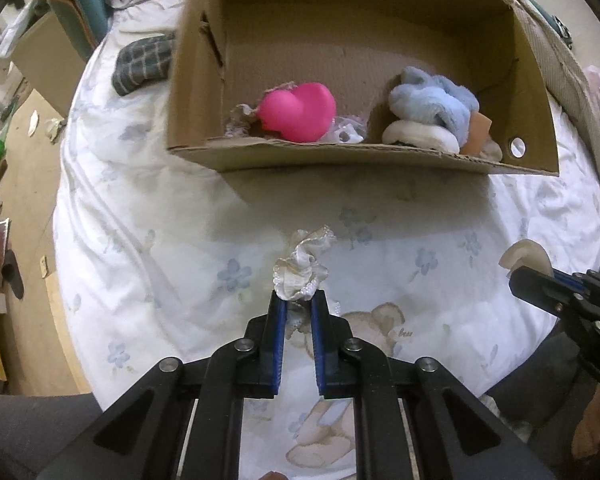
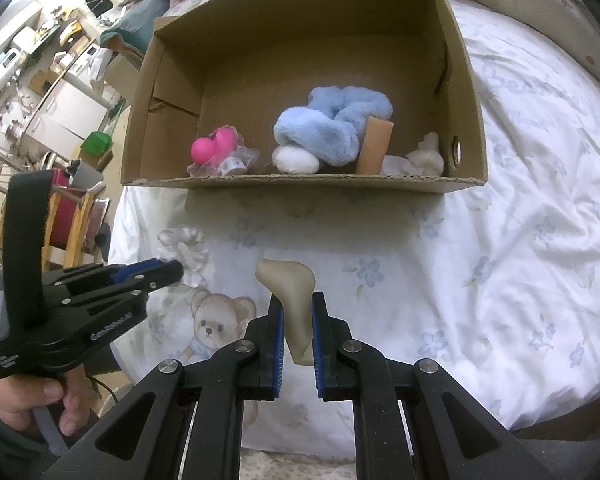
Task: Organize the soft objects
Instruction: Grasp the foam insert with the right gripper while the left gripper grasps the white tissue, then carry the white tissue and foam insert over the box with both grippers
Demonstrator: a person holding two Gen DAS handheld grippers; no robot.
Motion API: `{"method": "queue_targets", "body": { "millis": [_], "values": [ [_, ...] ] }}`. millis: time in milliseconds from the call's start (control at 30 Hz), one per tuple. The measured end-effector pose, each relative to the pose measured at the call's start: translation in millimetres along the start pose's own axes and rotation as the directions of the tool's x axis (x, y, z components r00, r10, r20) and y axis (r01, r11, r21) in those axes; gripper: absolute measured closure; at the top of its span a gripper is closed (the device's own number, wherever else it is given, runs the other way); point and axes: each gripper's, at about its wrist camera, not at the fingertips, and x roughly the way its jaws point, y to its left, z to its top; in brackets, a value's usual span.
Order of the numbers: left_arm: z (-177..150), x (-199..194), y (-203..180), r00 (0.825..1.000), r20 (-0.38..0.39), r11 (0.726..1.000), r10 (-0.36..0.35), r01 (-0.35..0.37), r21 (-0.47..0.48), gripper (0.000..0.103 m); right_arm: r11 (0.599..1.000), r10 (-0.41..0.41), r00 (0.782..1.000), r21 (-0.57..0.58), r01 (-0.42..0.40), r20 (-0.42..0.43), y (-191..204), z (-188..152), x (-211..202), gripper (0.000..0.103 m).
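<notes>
The open brown cardboard box (image 1: 380, 156) already holds a pink rubbery heart-shaped toy (image 1: 298, 112) and a fluffy pale-blue plush (image 2: 328, 128), so both grips look like loads bound for it. The left gripper (image 1: 299, 300) pinches a crumpled white lacy fabric scrunchie (image 1: 300, 268) bunching just beyond its fingertips. The right gripper (image 2: 296, 304) pinches a soft beige foam piece (image 2: 294, 296); the box lies ahead of both.

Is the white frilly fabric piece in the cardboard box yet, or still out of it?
Out. The white frilly fabric piece sits pinched in the left hand-held gripper over the bedspread, in front of the cardboard box.
</notes>
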Motion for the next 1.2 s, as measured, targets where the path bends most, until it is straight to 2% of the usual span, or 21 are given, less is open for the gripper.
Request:
{"method": "queue_targets", "body": {
  "millis": [200,267,367,433,600,733,833,1000,1200],
  "values": [
    [-8.2,-31.4,16.2,0.998,0.052,0.996,-0.031,0.035,-0.077,0.092,1.0,0.002,1.0,-0.007,-0.002,0.003,3.9,2.1,1.2,0.09],
    [-8.1,-47.6,27.1,0.996,0.073,0.992,-0.046,0.054,-0.112,0.092,1.0,0.021,1.0,-0.001,-0.02,0.022,5.1,3.2,-4.5,0.09],
    [-8.4,-70.7,38.8,0.995,0.094,0.991,-0.014,0.026,-0.128,0.092,0.999,0.041,0.997,-0.01,-0.041,0.063,9.9,6.8,-20.1,0.09],
    [-3.8,-85.4,41.5,0.993,0.112,0.99,-0.021,0.037,-0.134,0.092,0.999,0.039,0.995,-0.017,-0.037,0.097,12.7,9.1,-32.9,0.09],
    [14.0,-121.1,31.3,0.978,0.206,0.998,-0.013,0.027,-0.063,0.092,0.998,0.066,0.983,-0.003,-0.066,0.172,13.2,21.2,-60.6,0.09],
    [35.0,-141.8,19.9,0.957,0.291,1.0,0.005,-0.006,0.002,0.092,0.998,0.067,0.971,-0.011,-0.066,0.232,16.0,38.9,-77.5,0.09],
    [56.1,-144.9,15.1,0.953,0.303,1.0,-0.014,0.01,0.013,0.092,0.998,0.06,0.965,-0.015,-0.058,0.255,16.1,56.6,-84.7,0.09],
    [92.1,-134.9,10.7,0.957,0.291,1.0,-0.01,0.007,0.01,0.092,0.999,0.05,0.955,-0.023,-0.045,0.292,14.4,87.2,-89.0,0.09],
    [118.9,-111.5,5.5,0.956,0.292,1.0,-0.016,0.014,0.012,0.092,0.998,0.061,0.956,0.014,-0.068,0.288,2.9,113.9,-65.3,0.09]
  ]
}}
